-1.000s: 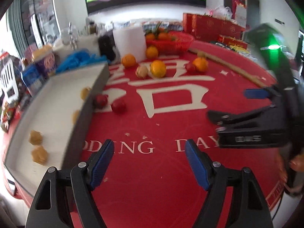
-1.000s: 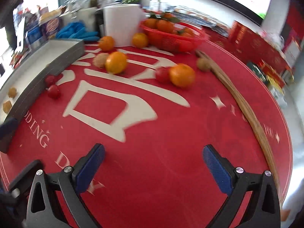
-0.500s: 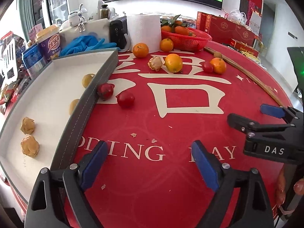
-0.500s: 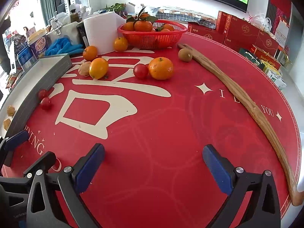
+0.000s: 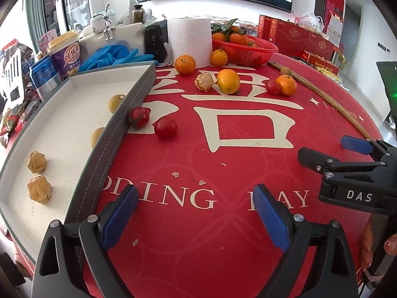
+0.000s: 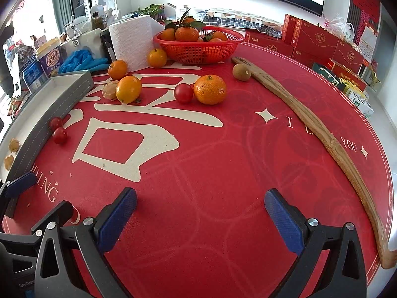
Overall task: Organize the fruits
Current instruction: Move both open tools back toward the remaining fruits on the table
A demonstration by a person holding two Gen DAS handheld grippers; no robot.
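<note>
Tongs [image 5: 194, 214] agape, seemingly beside tray [image 5: 119, 129] edge

Both tongs [image 5: 196, 213] [image 6: 199, 213] agape, empty.

Two cherry tomatoes [image 5: 165, 127] against grey tray [image 5: 116, 134] outer wall, one touching it. Four husked physalis [image 5: 36, 161] inside tray. Third tomato [image 6: 183, 93] touching mandarin [image 6: 210, 89] mid-bench. Orange [image 6: 128, 89] beside a husked physalis [image 6: 110, 90]. Kiwi [image 6: 241, 72] near red basket [image 6: 198, 49] holding leafy mandarins.
</note>
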